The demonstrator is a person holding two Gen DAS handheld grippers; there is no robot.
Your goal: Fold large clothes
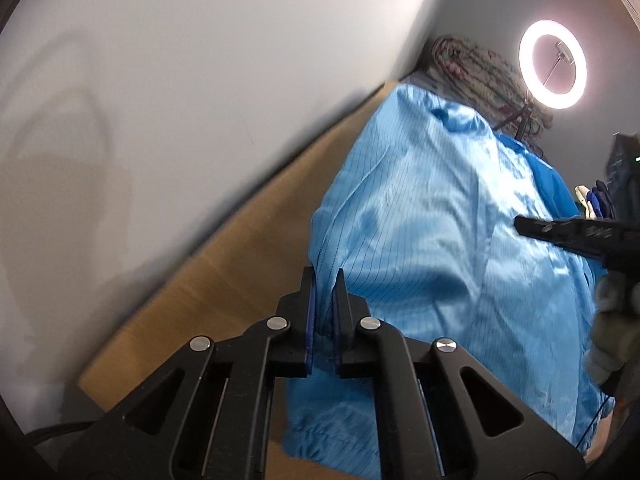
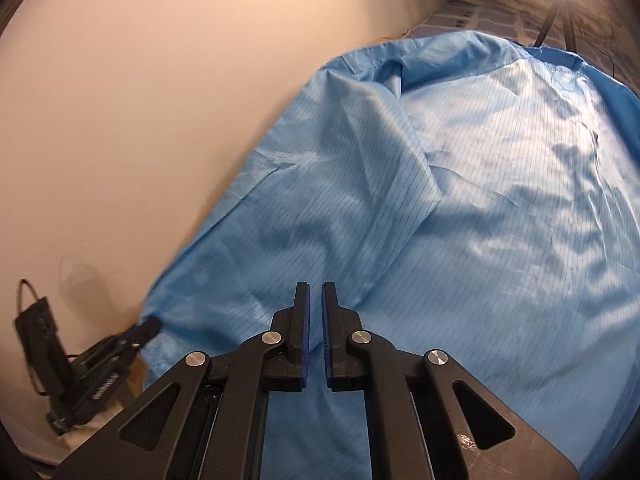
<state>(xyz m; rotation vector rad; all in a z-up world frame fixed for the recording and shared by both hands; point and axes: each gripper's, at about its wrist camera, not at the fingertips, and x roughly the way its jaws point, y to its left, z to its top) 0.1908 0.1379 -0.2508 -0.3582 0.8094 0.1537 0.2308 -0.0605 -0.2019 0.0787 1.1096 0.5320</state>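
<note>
A large light-blue pinstriped garment [image 1: 420,200] lies spread over a wooden table [image 1: 240,272], with one side folded in over its middle [image 2: 380,168]. My left gripper [image 1: 324,276] is shut on the garment's near edge, and a pleat of blue cloth stands between its pads. In the right wrist view the left gripper [image 2: 152,325] bites the cloth's lower left corner. My right gripper [image 2: 316,286] hovers over the garment's middle, its jaws shut to a thin slit with no cloth clearly pinched. From the left wrist view, the right gripper [image 1: 520,226] points in from the right above the fabric.
A pale wall [image 1: 200,80] runs close along the table's far side. A lit ring light [image 1: 553,65] on a stand and a rolled patterned blanket [image 1: 472,68] sit beyond the garment. A gloved hand [image 1: 612,320] holds the right gripper. Dark items [image 1: 624,168] stand at the right edge.
</note>
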